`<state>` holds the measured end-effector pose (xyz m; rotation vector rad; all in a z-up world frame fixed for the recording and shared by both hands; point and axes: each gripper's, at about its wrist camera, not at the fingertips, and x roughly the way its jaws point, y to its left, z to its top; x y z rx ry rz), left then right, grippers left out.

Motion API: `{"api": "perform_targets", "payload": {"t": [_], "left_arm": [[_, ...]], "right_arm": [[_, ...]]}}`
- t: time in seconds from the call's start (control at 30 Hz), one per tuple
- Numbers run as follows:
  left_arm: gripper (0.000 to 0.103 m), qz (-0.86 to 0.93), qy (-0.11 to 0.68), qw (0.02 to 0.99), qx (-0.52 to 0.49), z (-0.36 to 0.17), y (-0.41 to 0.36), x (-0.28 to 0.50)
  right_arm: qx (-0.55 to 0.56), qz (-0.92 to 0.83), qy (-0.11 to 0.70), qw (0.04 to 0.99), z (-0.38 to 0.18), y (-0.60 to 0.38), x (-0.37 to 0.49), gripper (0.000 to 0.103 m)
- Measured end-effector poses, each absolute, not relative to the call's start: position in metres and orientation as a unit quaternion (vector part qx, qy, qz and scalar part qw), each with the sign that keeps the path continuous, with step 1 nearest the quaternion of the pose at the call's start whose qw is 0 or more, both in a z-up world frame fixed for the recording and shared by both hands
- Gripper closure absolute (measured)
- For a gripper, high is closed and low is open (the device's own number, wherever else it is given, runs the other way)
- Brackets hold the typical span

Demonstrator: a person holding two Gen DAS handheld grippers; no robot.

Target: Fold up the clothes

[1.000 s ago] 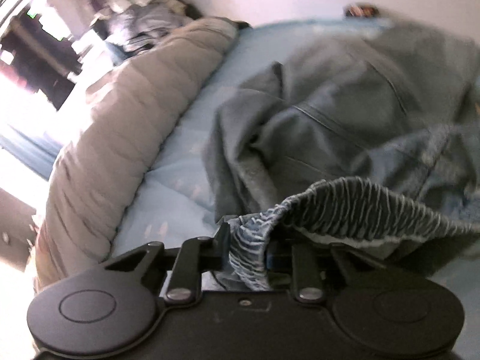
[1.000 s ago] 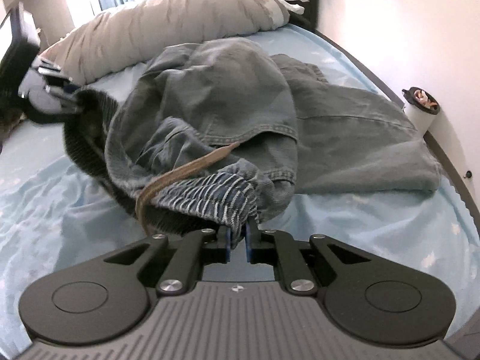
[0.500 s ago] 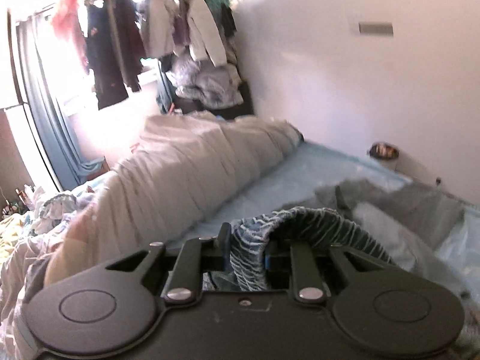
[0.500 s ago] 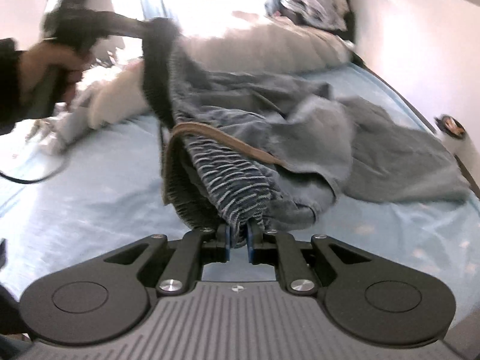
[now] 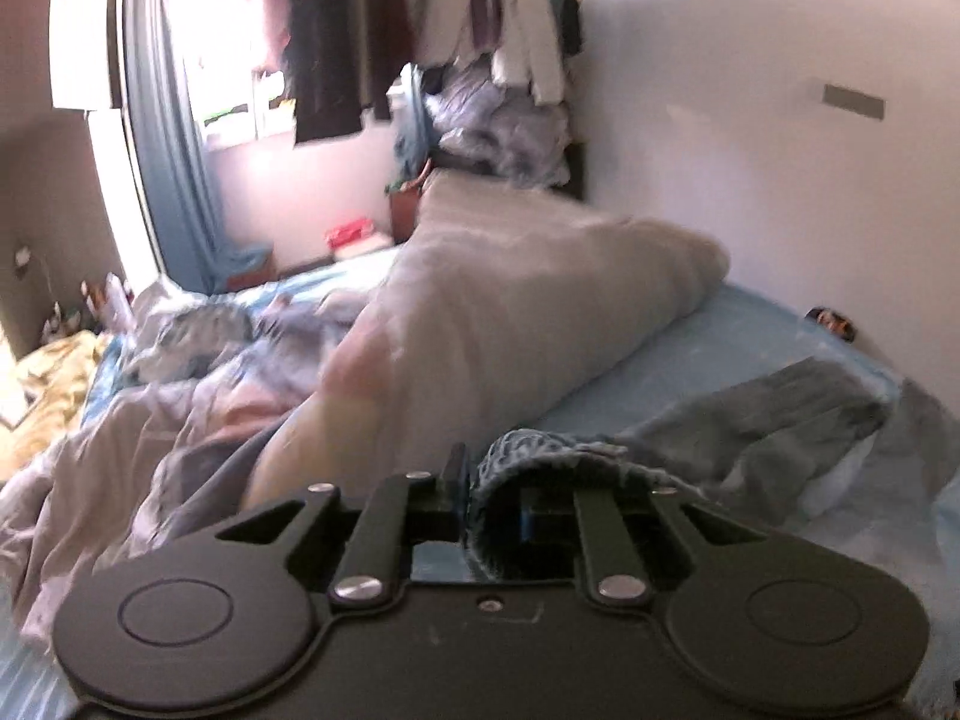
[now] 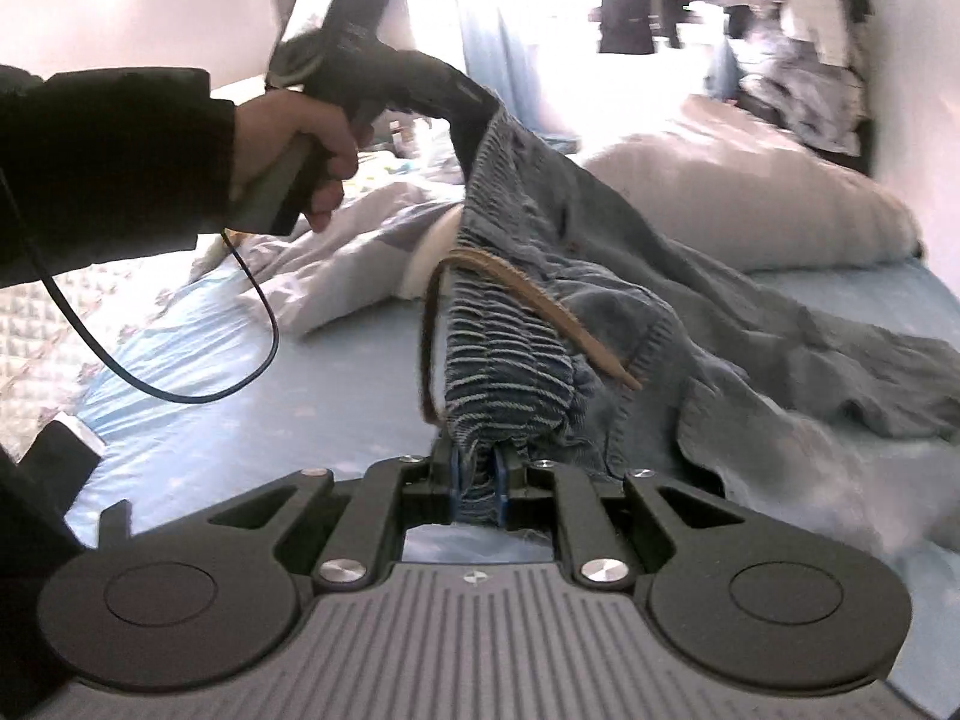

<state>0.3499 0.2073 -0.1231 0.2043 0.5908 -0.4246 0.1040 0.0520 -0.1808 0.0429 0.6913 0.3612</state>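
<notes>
A pair of blue-grey denim trousers [image 6: 708, 330] with an elastic ribbed waistband [image 6: 504, 360] and a brown drawstring [image 6: 540, 300] hangs lifted over the light blue bed sheet [image 6: 288, 396]. My right gripper [image 6: 477, 483] is shut on the near end of the waistband. My left gripper [image 6: 474, 120], held by a hand in a dark sleeve, is shut on the far end, raised high. In the left wrist view my left gripper [image 5: 492, 501] pinches the waistband [image 5: 540, 450], with the trouser legs [image 5: 780, 420] trailing on the sheet to the right.
A grey rolled duvet [image 5: 540, 300] lies along the bed beyond the trousers. Rumpled bedding [image 5: 150, 390] piles at the left. Clothes hang on a rail [image 5: 420, 30] by the bright window. A white wall [image 5: 780, 180] runs along the right side. A black cable [image 6: 180, 384] dangles from the left handle.
Both grippers have risen with the waistband, pulling the trousers up off the sheet. The left wrist view now looks across the room instead of down at the bed.
</notes>
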Motion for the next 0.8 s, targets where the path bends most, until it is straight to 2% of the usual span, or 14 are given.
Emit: {"api": "perform_targets", "payload": {"t": [0.13,0.33,0.5,0.67,0.7,0.77,0.8], "left_arm": [[0.089,-0.198,0.315,0.922,0.102,-0.161,0.243,0.381],[0.089,-0.185,0.356,0.911,0.093,-0.248,0.278,0.408],[0.089,-0.175,0.378,0.904,0.098,-0.317,0.291,0.413],[0.085,-0.158,0.382,0.906,0.091,-0.352,0.302,0.402],[0.082,-0.152,0.384,0.906,0.087,-0.355,0.306,0.400],[0.067,-0.140,0.397,0.904,0.078,-0.355,0.313,0.397],[0.051,-0.132,0.406,0.901,0.074,-0.354,0.317,0.396]], "right_arm": [[0.006,0.187,0.353,0.917,-0.219,0.081,0.128,0.092],[-0.017,0.202,0.377,0.904,-0.275,0.125,0.164,0.091],[-0.035,0.210,0.398,0.892,-0.324,0.157,0.191,0.091],[-0.040,0.190,0.430,0.881,-0.366,0.161,0.191,0.090],[-0.040,0.189,0.434,0.880,-0.367,0.160,0.190,0.090],[-0.047,0.189,0.439,0.877,-0.364,0.163,0.191,0.090],[-0.051,0.189,0.441,0.876,-0.362,0.166,0.192,0.089]]}}
